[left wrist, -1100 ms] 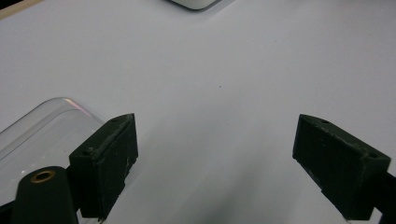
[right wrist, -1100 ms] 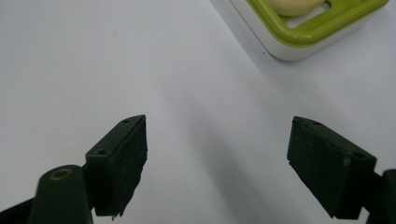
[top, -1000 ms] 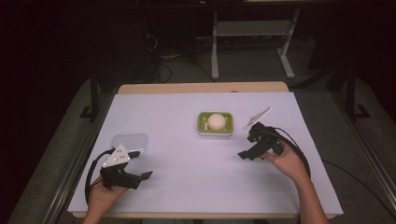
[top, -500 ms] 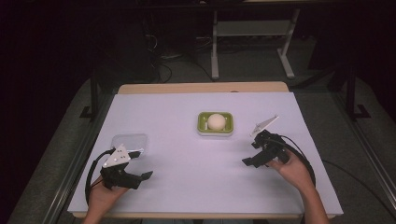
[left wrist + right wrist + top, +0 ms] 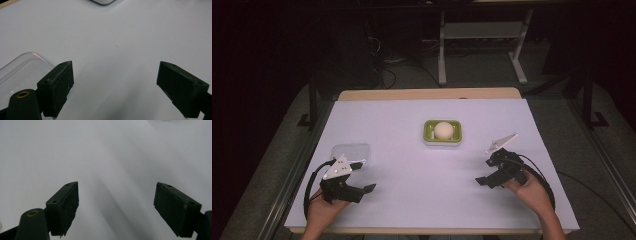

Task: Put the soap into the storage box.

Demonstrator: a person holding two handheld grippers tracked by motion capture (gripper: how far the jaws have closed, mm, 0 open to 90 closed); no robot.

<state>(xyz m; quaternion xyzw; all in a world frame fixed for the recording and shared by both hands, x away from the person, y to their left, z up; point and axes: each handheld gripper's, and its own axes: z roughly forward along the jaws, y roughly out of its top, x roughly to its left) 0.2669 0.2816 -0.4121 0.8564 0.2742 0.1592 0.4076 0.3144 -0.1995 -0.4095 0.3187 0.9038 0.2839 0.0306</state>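
- Left gripper [image 5: 362,176] sits at the near left of the bench [image 5: 422,200], jaws wide apart and grasping nothing; in the left gripper view its left jaw overlaps the near edge of the clear lid [image 5: 22,72]
- Right gripper [image 5: 488,172] sits at the near right, also released and empty, with bare bench between its jaws in the right gripper view
- The lid [image 5: 351,152] lies flat just beyond the left gripper; the green box [image 5: 442,133] stands mid-bench, well apart from both grippers, with a pale ball [image 5: 443,129] inside it
- Risk: the lid is thin, clear and flat on the bench, so I judge a jaw may slide over it or push it away rather than get under its edge
- Risk: a pinch on one corner could flip or drop the lid on the way to the box
- Risk: pressing the lid down off-centre could shove the box, since nothing steadies it
- Count: two grippers, one lid, one box, one ball
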